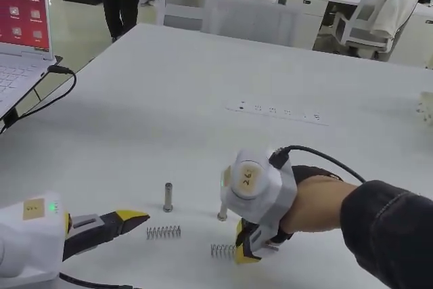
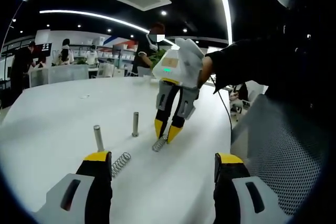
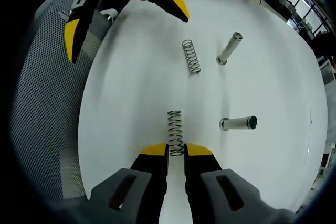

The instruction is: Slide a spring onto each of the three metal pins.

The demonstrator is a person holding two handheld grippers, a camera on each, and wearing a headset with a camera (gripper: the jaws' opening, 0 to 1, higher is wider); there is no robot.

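While the right gripper (image 3: 176,150) fingers pinch one spring (image 3: 175,124) endwise — left gripper (image 2: 163,157) fingers gaping — the person should lift it coaxial with the nearest pin (image 3: 239,123).

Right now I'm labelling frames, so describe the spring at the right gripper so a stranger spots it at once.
On the white table, two metal pins stand upright, with two springs lying beside them. It is the spring whose end sits between the right gripper's jaws; the other spring lies loose, nearer the open left gripper.
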